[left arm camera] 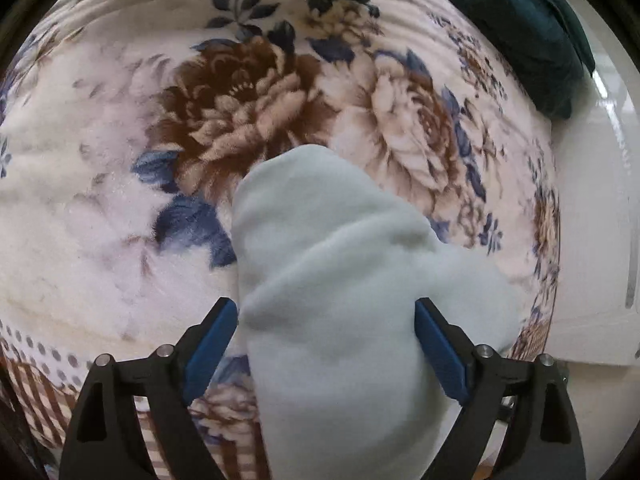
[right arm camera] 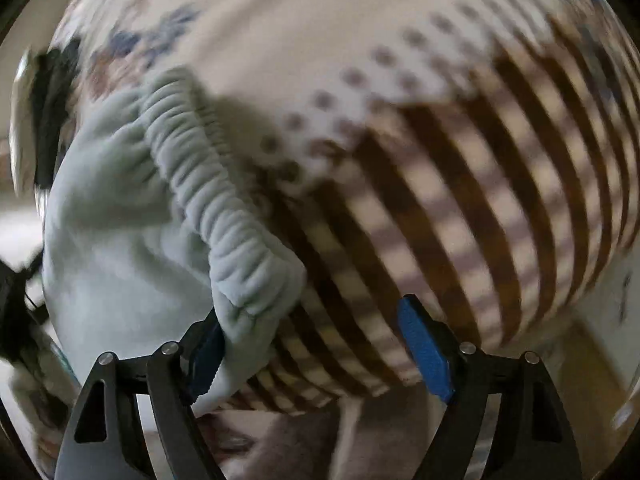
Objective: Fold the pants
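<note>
I'm holding my left hand-held gripper [left arm camera: 326,344] pointed steeply down over the bed, and its blue pads [left arm camera: 210,348] are standing wide apart. The pale blue pants [left arm camera: 340,300] are bunching up between them in a soft fleece heap; the cloth is brushing both pads, but they are spread rather than squeezing, so I'm calling this one released. The pants are lying on the floral blanket [left arm camera: 248,92], below a big brown flower. A dark teal garment [left arm camera: 520,28] is sitting at the far right edge of the bed.

My right hand-held gripper [right arm camera: 310,344] is also gaping wide, nothing pinched. The gathered elastic waistband [right arm camera: 208,184] is running diagonally towards its left pad [right arm camera: 206,354] and draping over it, while the right pad is hanging free above the brown checked border [right arm camera: 460,200] of the blanket. This view is blurring badly.
</note>
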`<state>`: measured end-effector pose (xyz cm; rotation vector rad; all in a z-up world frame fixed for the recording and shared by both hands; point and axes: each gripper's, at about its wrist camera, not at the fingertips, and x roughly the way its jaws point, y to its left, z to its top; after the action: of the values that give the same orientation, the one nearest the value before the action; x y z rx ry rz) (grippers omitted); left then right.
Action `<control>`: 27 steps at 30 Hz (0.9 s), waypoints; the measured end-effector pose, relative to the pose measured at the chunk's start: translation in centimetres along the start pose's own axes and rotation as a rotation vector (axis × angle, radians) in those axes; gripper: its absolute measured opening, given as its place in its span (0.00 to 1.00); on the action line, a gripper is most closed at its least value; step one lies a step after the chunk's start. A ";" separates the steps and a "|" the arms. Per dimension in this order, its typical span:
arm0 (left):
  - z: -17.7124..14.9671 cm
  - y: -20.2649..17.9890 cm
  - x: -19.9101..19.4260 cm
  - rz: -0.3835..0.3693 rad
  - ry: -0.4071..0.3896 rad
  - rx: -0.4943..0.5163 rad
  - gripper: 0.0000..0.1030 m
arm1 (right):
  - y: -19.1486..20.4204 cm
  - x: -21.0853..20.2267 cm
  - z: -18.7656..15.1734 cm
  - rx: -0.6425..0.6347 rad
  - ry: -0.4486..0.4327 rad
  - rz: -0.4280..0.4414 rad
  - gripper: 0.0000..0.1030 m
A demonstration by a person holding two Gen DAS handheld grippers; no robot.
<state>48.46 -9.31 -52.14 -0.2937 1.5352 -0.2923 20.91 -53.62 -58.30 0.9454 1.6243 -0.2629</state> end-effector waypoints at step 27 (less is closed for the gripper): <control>5.6 8.3 1.8 -0.408 -0.041 -0.426 0.82 | 3.5 1.9 -3.9 0.142 0.042 0.316 0.77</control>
<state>54.11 -2.18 -56.73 -0.9488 1.4798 -0.2718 20.54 -48.07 -57.80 1.3065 1.4814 -0.1417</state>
